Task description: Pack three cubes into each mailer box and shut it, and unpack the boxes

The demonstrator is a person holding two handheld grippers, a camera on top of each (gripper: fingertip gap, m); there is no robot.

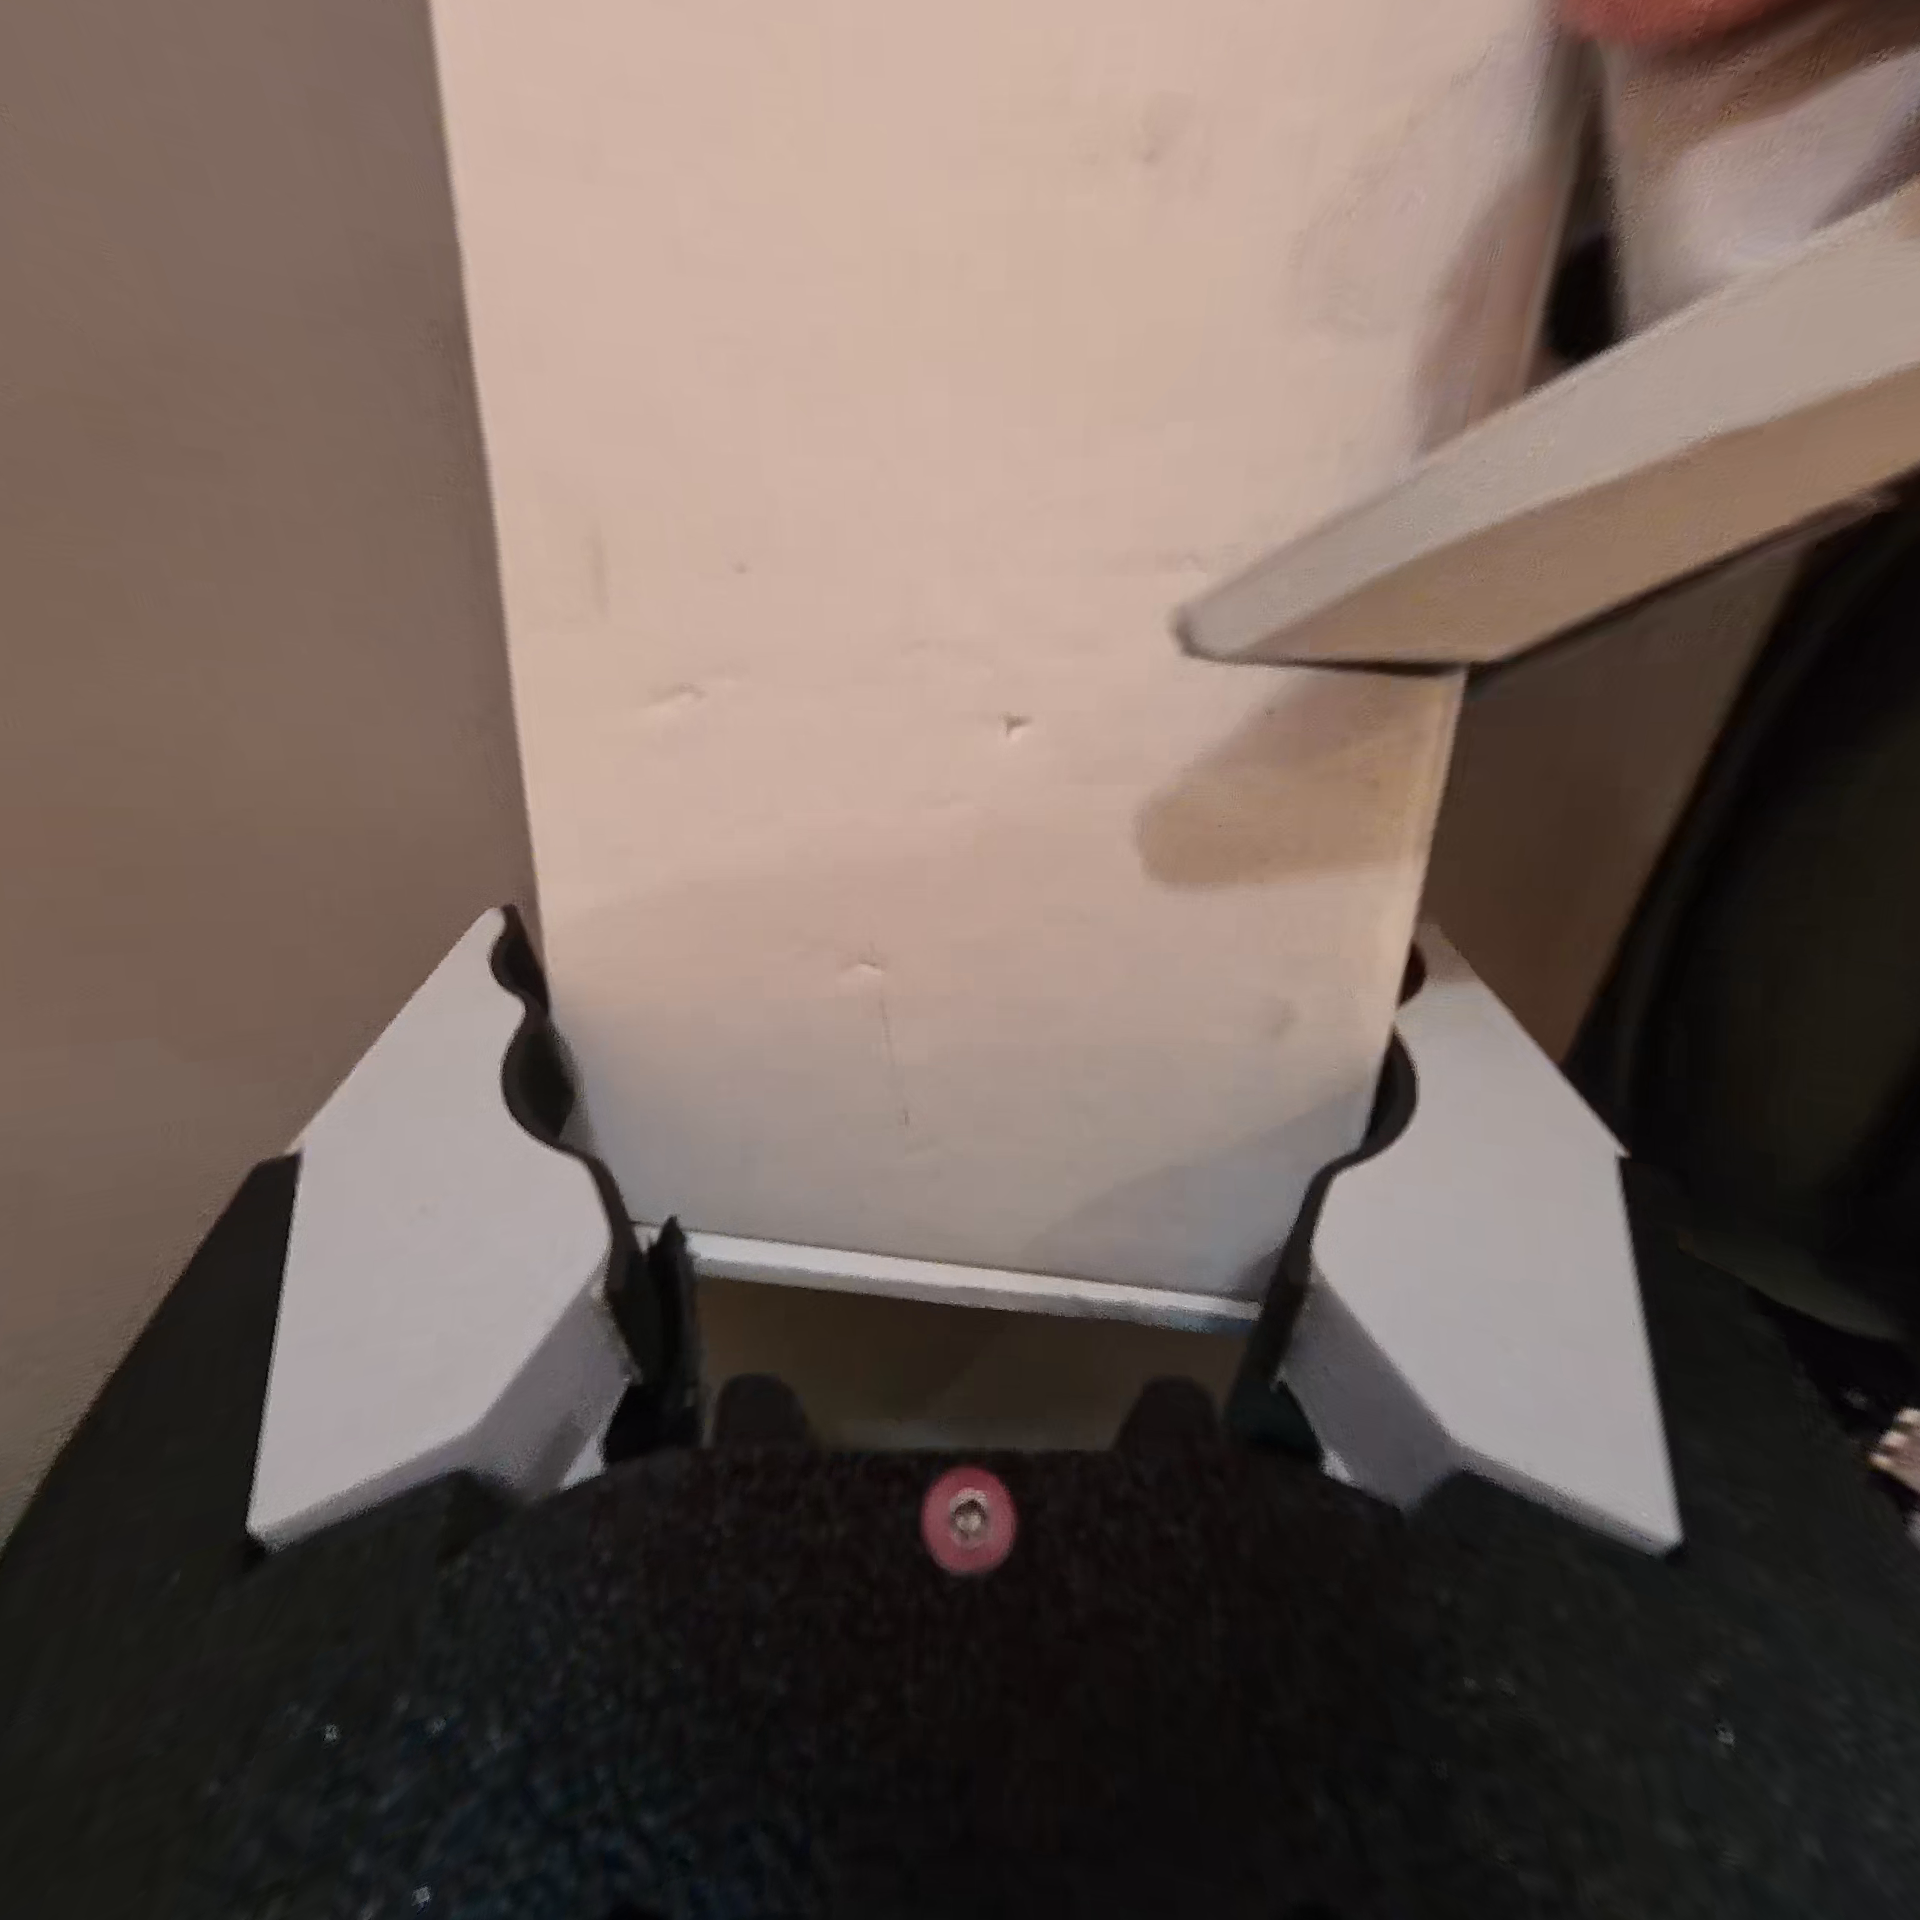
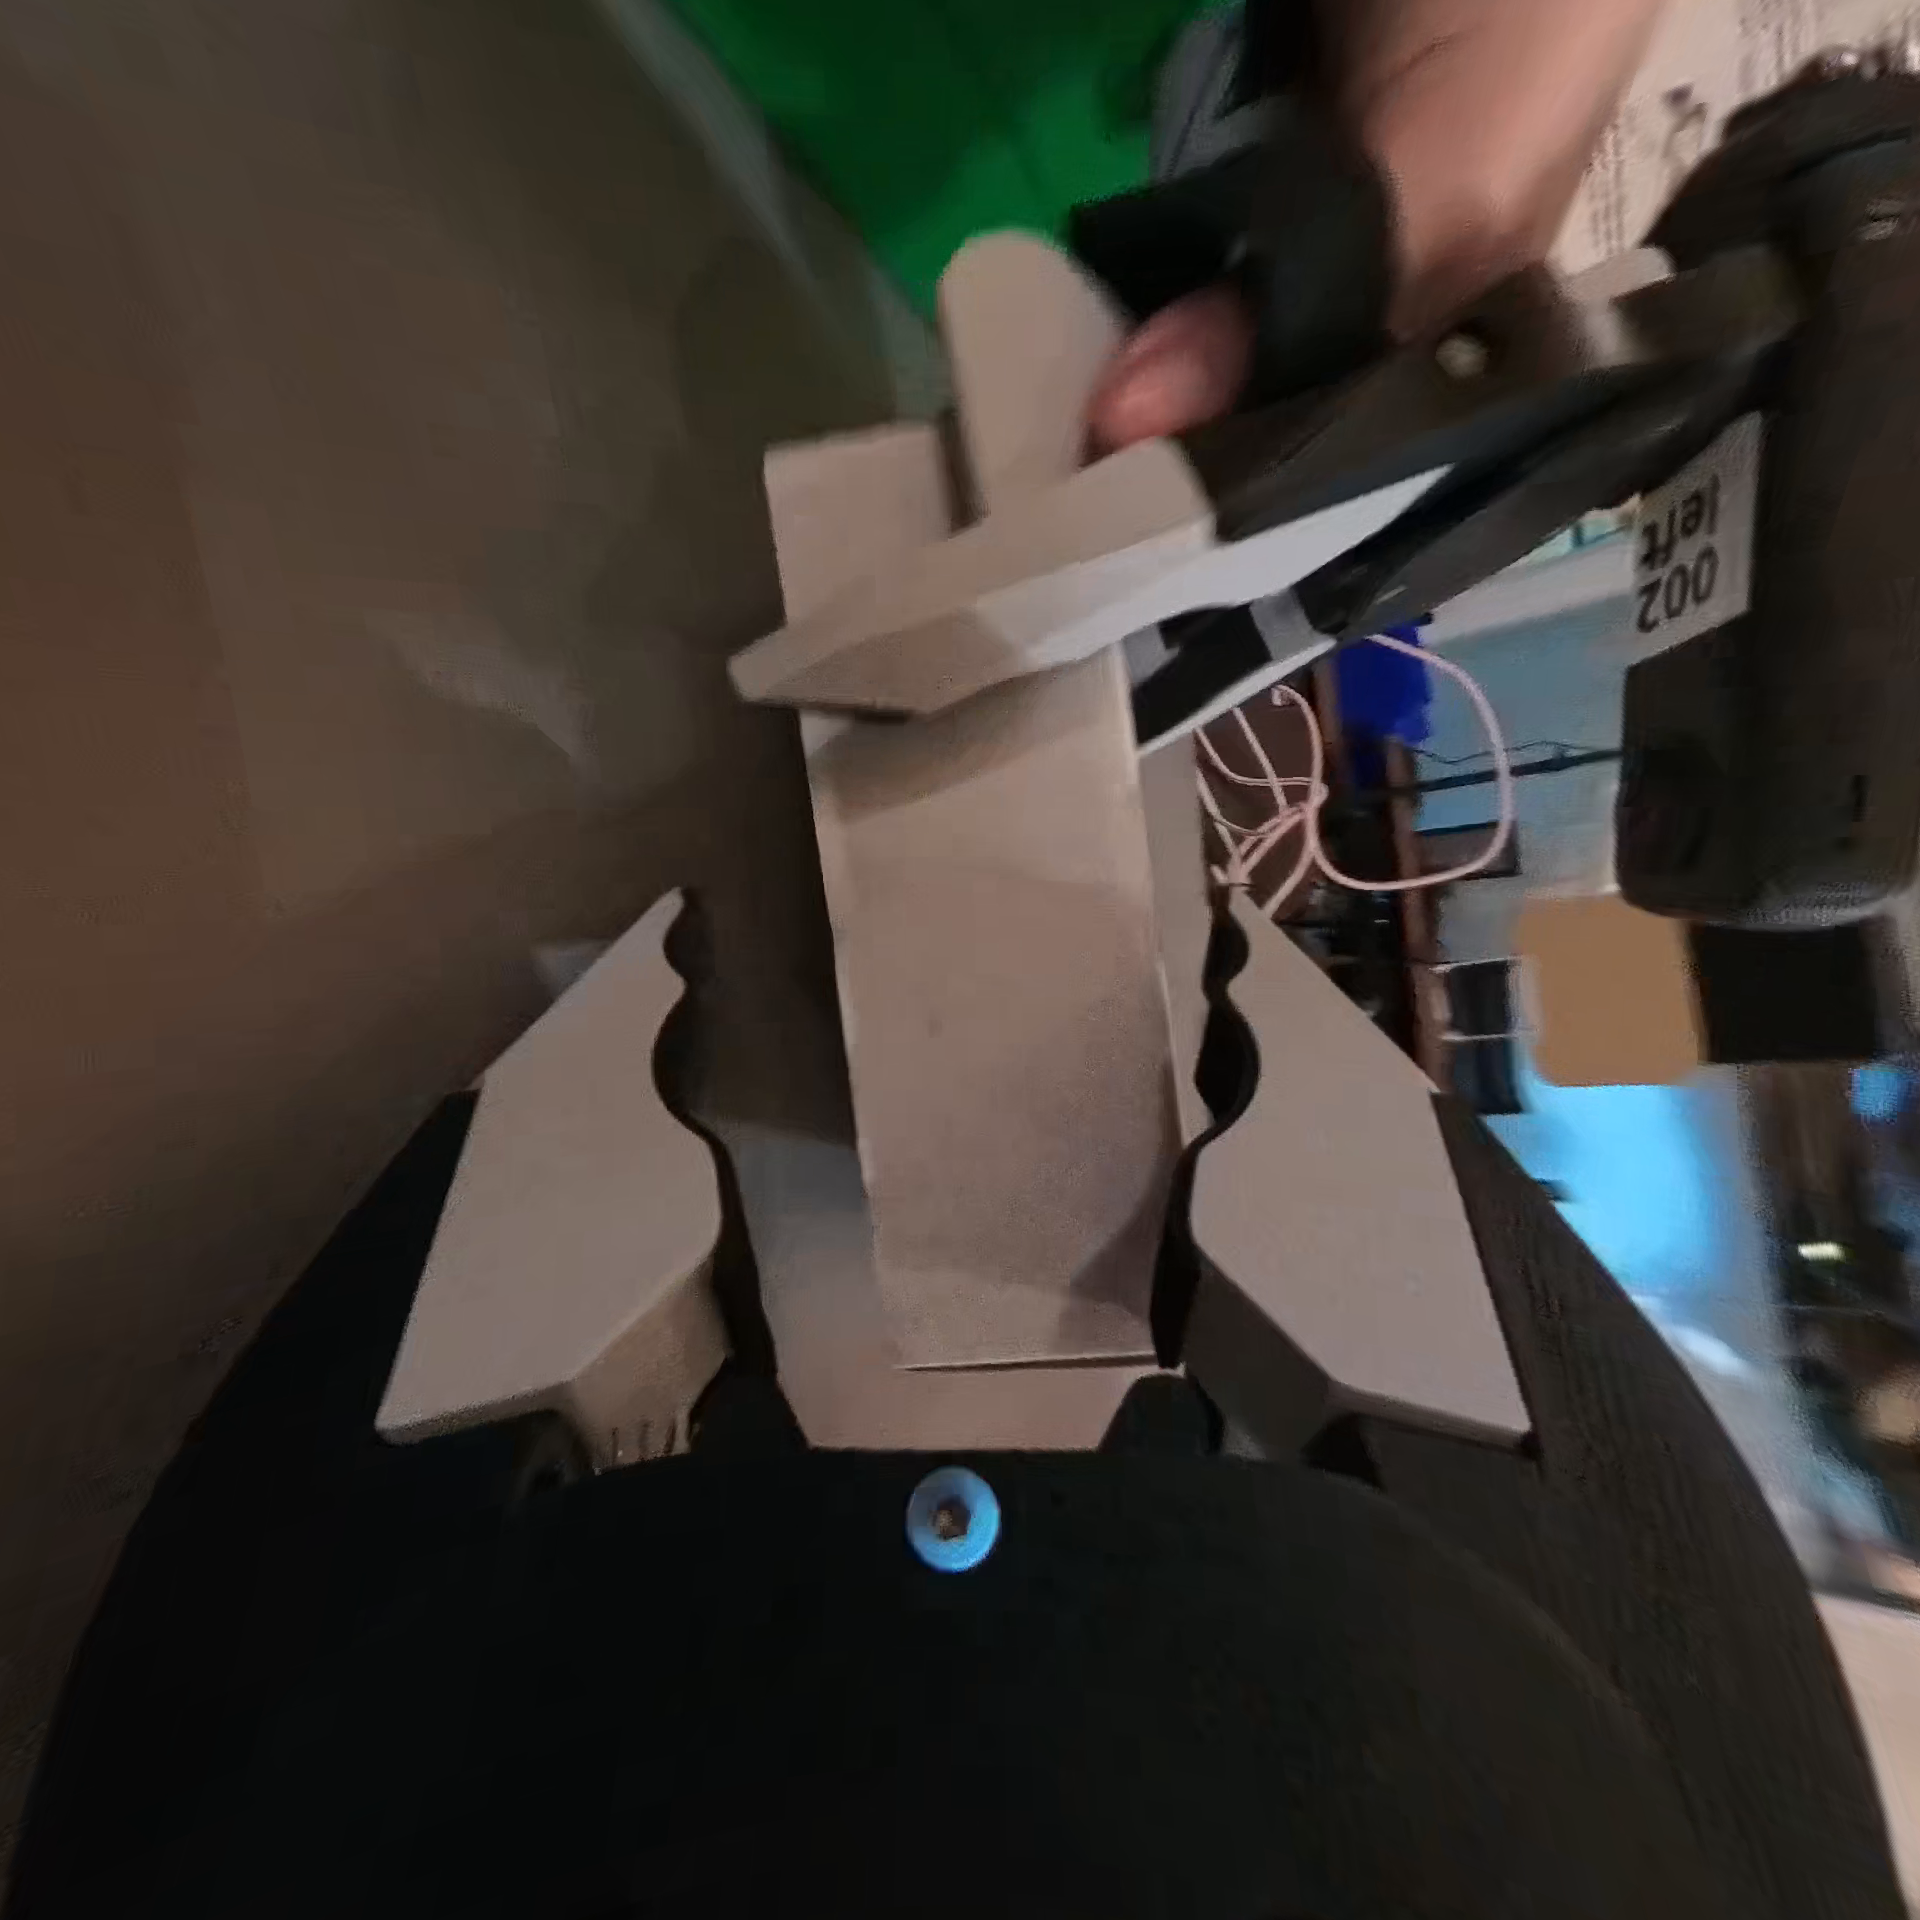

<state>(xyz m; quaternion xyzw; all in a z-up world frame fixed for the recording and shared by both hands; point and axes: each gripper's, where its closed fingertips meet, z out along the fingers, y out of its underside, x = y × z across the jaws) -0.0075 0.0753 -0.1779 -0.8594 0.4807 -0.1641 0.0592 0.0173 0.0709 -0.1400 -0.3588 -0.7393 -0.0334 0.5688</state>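
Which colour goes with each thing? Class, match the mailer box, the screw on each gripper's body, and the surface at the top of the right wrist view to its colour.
Things:
1. mailer box
2. screw on left gripper
3. screw on right gripper
4. surface at the top of the right wrist view

Colours:
A. green
B. pink
C. white
D. blue

Pairs: 1-C, 2-B, 3-D, 4-A
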